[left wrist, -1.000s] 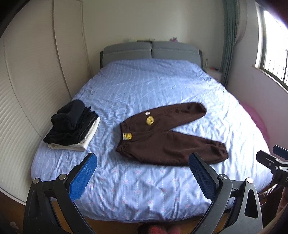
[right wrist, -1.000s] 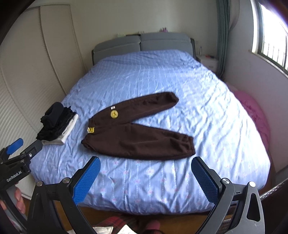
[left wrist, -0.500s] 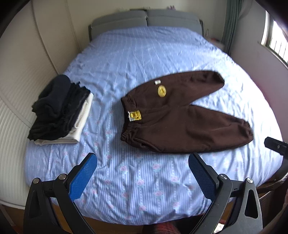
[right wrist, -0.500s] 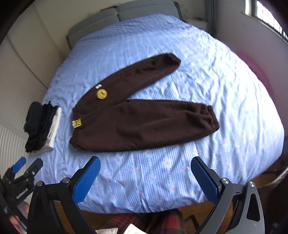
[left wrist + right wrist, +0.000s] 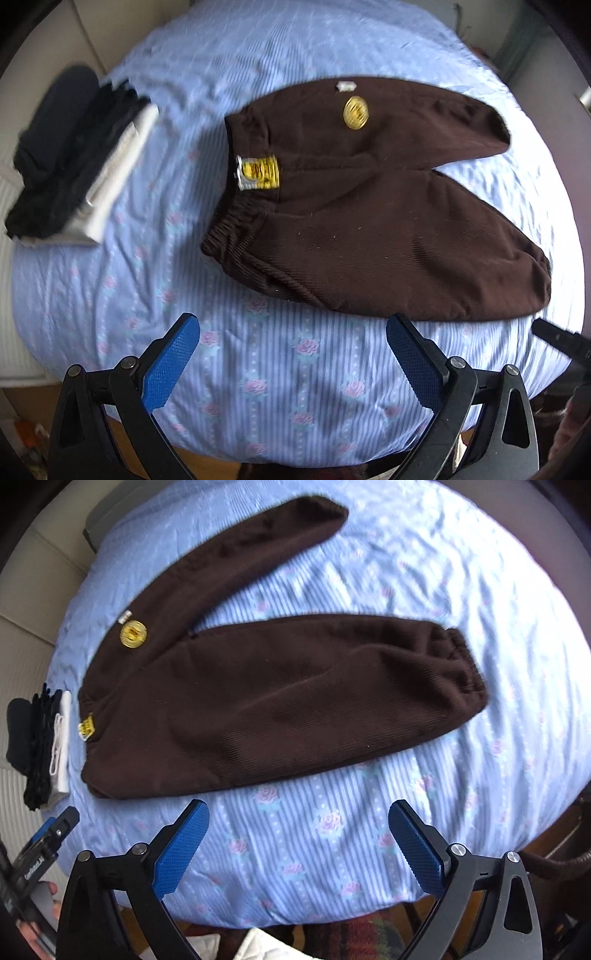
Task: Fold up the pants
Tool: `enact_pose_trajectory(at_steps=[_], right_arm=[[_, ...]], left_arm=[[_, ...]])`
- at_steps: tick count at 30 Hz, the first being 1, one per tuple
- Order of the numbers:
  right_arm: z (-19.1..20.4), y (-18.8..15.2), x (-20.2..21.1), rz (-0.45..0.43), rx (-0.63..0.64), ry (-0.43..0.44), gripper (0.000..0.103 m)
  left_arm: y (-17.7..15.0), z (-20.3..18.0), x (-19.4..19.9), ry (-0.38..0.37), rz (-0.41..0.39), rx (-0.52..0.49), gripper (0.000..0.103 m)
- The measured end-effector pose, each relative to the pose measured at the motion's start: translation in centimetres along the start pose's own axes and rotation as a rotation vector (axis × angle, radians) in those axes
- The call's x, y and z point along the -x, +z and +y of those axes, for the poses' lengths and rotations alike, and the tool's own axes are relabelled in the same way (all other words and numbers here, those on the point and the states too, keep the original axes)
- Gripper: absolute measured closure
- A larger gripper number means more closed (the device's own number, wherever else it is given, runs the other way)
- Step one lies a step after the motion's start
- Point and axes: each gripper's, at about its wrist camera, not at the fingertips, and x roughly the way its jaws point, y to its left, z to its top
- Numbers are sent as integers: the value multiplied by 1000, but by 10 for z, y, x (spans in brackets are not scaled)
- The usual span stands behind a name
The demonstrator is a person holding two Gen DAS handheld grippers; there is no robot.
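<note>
- Both tools have come closer over the brown pants (image 5: 369, 206), spread flat on the bed (image 5: 295, 369).
- Left tool (image 5: 293, 347) and right tool (image 5: 297, 829): jaws wide apart, holding nothing.

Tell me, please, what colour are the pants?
Dark brown pants, clearest in the right wrist view.

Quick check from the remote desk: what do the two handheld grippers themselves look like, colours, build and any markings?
Both look alike. The left gripper and right gripper each have two black angular arms with triangular cut-outs and silver pivot bolts, ending in bright blue fingers with a fine gridded texture. In the right wrist view the left gripper's black body carries white lettering, too blurred to read. No cables or sleeves are visible.
</note>
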Motion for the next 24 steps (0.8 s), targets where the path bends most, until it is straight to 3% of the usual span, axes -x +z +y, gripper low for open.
enact_pose_trajectory(at_steps=[3, 12, 15, 18, 20, 22, 24], right_arm=[[-14, 13, -27, 60, -47, 23, 7], [-46, 42, -88, 170, -153, 34, 12], [-53, 52, -103, 194, -179, 34, 12], [-53, 62, -111, 219, -198, 41, 12], [-51, 68, -108, 218, -189, 34, 20], [-43, 75, -99, 201, -141, 30, 49], [-33, 83, -86, 173, -74, 17, 67]], left_arm=[[6, 4, -25, -44, 75, 94, 1], [19, 4, -87, -43, 183, 234, 3], [23, 1, -104, -65, 220, 272, 11], [28, -5, -114, -109, 248, 288, 26], [33, -8, -115, -116, 245, 289, 36], [36, -8, -110, -134, 236, 291, 55], [40, -3, -97, -163, 209, 300, 69]])
